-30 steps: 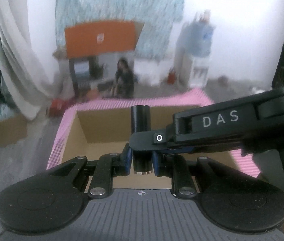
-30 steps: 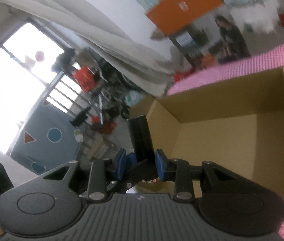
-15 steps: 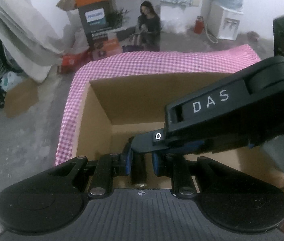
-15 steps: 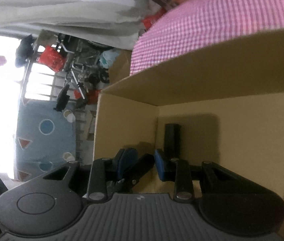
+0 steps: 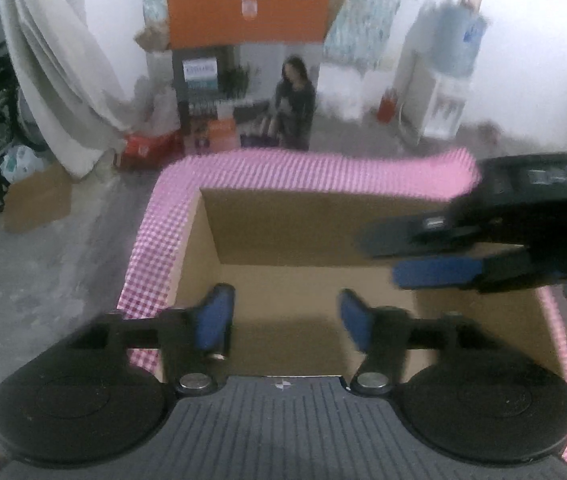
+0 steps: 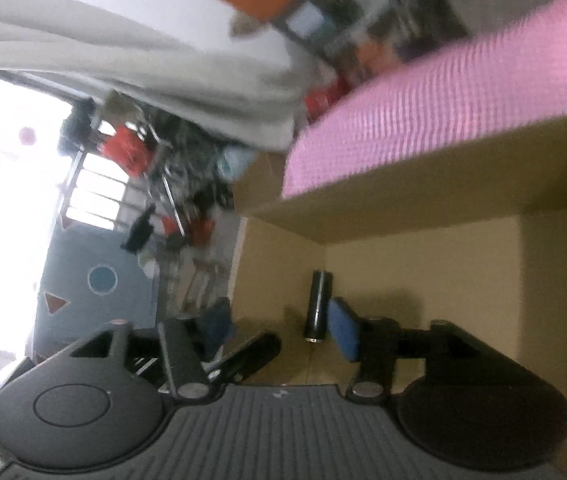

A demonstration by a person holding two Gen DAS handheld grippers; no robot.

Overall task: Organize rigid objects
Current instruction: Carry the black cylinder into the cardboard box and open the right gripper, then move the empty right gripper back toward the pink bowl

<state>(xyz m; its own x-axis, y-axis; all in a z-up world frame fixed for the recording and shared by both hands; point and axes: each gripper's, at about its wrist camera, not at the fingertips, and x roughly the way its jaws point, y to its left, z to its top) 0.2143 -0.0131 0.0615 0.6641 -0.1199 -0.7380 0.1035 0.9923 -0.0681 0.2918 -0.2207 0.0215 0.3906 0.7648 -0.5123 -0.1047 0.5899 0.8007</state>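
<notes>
An open cardboard box (image 5: pixel 323 236) stands on a pink checked cloth (image 5: pixel 315 176). In the right wrist view a black cylinder (image 6: pixel 318 306) lies on the floor of the box (image 6: pixel 423 280), near a corner. My left gripper (image 5: pixel 283 320) is open and empty above the box's near side. My right gripper (image 6: pixel 283 326) is open and empty just above the box floor, with the cylinder close by its right pad (image 6: pixel 345 330). It also shows in the left wrist view (image 5: pixel 435 256), blurred, at the right over the box.
Beyond the cloth lie a bare floor, printed boxes (image 5: pixel 243 80) against the wall, a water dispenser (image 5: pixel 439 92) and a white curtain (image 5: pixel 63 60). A window and clutter (image 6: pixel 143 160) show in the right wrist view.
Both grippers have opened and let go of the black cylinder, which now lies in the box. The right gripper has drawn away to the right. The left gripper has risen.
</notes>
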